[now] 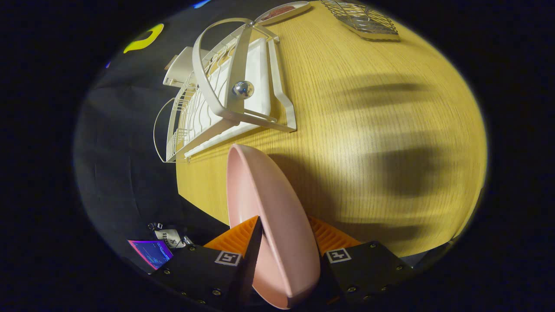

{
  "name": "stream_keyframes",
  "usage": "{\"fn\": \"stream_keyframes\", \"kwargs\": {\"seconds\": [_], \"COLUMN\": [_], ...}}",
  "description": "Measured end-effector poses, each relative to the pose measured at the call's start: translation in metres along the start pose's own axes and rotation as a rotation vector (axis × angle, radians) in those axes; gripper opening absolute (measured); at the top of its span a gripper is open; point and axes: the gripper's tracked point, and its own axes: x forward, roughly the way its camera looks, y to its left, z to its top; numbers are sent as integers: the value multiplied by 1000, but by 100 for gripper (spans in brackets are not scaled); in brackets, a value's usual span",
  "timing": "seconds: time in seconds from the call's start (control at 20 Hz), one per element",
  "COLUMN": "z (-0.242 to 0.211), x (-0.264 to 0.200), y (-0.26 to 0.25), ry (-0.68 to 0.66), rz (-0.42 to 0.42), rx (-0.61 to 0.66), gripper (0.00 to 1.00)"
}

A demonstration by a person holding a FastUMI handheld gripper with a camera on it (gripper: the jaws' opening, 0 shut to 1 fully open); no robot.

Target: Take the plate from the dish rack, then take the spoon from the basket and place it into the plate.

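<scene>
**Plate held on edge between the gripper's fingers, clear of the dish rack**

Plate [271, 216], pink and shallow, is seen gripped on its edge, standing nearly upright with a tilt, above the wooden table [368, 130]. It is clamped by the gripper [284, 236]: one orange ribbed finger pad [236, 236] is pressed against its one face and the other pad [329, 236] against the opposite face, so that the rim runs down between the two black finger bodies. The plate's upper rim is pointed toward the dish rack [225, 95].

The dish rack, white and made of wire with a curved handle and a shiny round knob, is found beyond the fingers, standing at the table's edge next to the booth's black cloth wall. It is apart from the plate; no contact between them is seen.

A wire basket [364, 19] is set at the far side of the table, well apart from the rack and the plate. Its contents cannot be made out. A second light-coloured dish [284, 11] with something reddish on it lies beyond the rack, near the basket.

Dark, blurred shadows are cast across the table surface beside the plate.
</scene>
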Motion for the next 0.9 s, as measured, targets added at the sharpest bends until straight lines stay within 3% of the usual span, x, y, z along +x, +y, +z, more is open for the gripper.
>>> {"fn": "stream_keyframes", "kwargs": {"seconds": [0.15, 0.25, 0.7, 0.9], "z": [1, 4, 13, 35], "x": [-4, -8, -31, -51], "y": [-7, -13, -42, -48], "ry": [-7, -21, -77, -196], "rz": [-9, -20, -64, -96], "rx": [15, 19, 39, 42], "gripper": [56, 62, 62, 62]}}
